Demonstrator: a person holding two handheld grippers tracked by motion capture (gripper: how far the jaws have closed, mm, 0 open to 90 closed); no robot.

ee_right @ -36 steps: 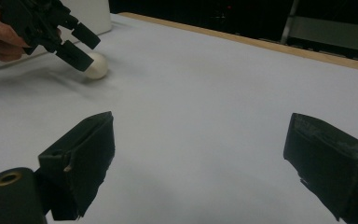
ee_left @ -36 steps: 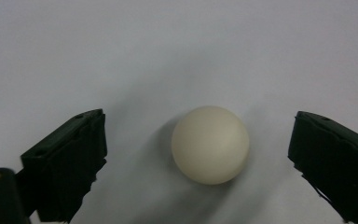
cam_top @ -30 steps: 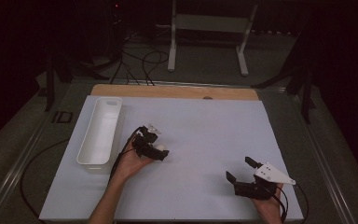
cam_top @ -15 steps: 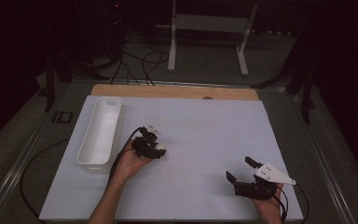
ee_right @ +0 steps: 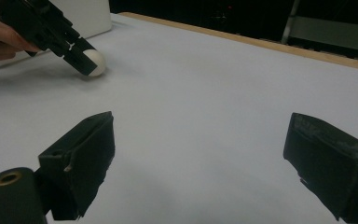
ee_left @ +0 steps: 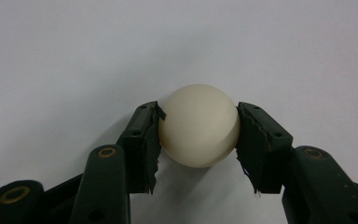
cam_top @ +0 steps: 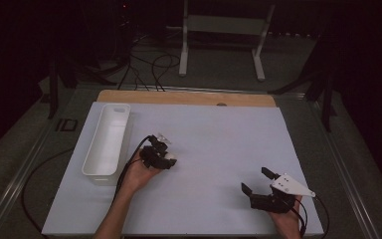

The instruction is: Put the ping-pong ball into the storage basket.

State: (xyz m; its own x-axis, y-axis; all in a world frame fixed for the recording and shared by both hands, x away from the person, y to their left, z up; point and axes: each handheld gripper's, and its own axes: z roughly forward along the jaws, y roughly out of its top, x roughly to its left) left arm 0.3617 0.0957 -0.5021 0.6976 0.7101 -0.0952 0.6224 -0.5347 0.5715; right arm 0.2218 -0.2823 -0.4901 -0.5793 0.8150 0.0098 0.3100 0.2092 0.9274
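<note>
A cream-white ball (ee_left: 199, 126) rests on the white table sheet (cam_top: 219, 144), left of centre. My left gripper (cam_top: 166, 160) is shut on it, and its black pads (ee_left: 144, 140) press on the ball's two sides. From the right gripper view, the ball (ee_right: 95, 62) touches the sheet with the left gripper (ee_right: 81, 58) tilted down over it. Near the front right edge, my right gripper (cam_top: 255, 180) stands open with nothing between its fingers, its jaws wide apart over bare sheet (ee_right: 200, 116).
A long white tray (cam_top: 92, 172) lies along the sheet's left side, just left of the left hand. A wooden strip (cam_top: 189, 97) borders the far edge. Cables trail from both grippers, and a metal stand (cam_top: 219, 25) is on the floor beyond.
The left gripper's jaws have closed onto the ball. Neither hand has shifted, and the right gripper stays open.
</note>
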